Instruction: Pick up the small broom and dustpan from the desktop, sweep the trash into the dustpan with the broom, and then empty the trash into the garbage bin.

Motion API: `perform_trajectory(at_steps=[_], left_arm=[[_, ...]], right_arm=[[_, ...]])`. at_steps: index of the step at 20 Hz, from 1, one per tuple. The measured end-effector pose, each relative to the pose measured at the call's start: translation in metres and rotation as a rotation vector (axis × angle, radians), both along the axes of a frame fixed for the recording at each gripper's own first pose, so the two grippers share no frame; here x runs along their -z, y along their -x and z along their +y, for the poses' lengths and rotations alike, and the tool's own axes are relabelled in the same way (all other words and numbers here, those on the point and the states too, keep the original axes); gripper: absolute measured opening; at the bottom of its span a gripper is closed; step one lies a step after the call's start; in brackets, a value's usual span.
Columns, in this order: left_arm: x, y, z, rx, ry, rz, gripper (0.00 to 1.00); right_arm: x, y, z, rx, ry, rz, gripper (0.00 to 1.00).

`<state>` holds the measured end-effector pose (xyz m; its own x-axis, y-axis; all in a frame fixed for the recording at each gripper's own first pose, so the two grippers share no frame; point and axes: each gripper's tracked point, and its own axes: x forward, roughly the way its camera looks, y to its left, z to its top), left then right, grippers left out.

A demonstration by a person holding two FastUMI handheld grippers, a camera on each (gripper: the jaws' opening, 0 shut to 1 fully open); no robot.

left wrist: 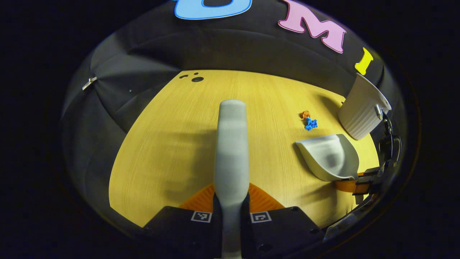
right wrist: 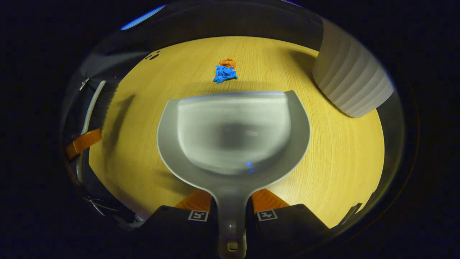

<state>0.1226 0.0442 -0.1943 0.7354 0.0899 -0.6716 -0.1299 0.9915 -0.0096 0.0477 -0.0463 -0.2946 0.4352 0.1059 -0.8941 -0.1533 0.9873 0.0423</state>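
At the bottom centre of the left gripper view, the left gripper (left wrist: 231, 212) has both fingers pressed against the grey handle of the small broom (left wrist: 231, 151), which runs straight up the middle of the frame above the yellow wooden desktop (left wrist: 172, 144). To the right in that view sits the dustpan (left wrist: 329, 156), held at its handle end by the right gripper (left wrist: 354, 185) at the lower right edge. Just above the dustpan lies the trash (left wrist: 309, 120), an orange scrap and a blue scrap touching each other. The white ribbed garbage bin (left wrist: 361, 111) stands at the upper right.

In the right gripper view, the right gripper's fingers clamp the dustpan handle at bottom centre, with its scoop filling the middle and its open lip near the trash, not touching it. The bin stands at the upper right, and the broom shows at the far left edge.
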Motion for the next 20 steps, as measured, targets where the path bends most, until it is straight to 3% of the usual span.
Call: perform_trajectory(at_steps=[5, 6, 8, 10, 19, 20], left_arm=[[-0.004, -0.06, -0.029, 0.131, -0.028, 0.04, 0.25], [-0.003, -0.074, -0.037, 0.159, -0.038, 0.049, 0.27], [0.002, -0.101, -0.055, 0.203, -0.043, 0.067, 0.25], [0.007, -0.125, -0.07, 0.247, -0.064, 0.082, 0.25], [0.018, -0.2, -0.117, 0.507, -0.282, 0.137, 0.25], [0.022, -0.204, -0.123, 0.546, -0.297, 0.145, 0.25]], right_arm=[[-0.009, 0.002, -0.023, -0.09, 0.01, -0.022, 0.34], [-0.013, 0.002, -0.028, -0.114, 0.017, -0.031, 0.39], [-0.018, 0.001, -0.04, -0.16, 0.026, -0.05, 0.29], [-0.021, 0.003, -0.051, -0.193, 0.026, -0.05, 0.34], [-0.006, 0.009, -0.082, -0.212, -0.001, -0.002, 0.34], [-0.003, 0.009, -0.084, -0.215, 0.002, 0.002, 0.39]])
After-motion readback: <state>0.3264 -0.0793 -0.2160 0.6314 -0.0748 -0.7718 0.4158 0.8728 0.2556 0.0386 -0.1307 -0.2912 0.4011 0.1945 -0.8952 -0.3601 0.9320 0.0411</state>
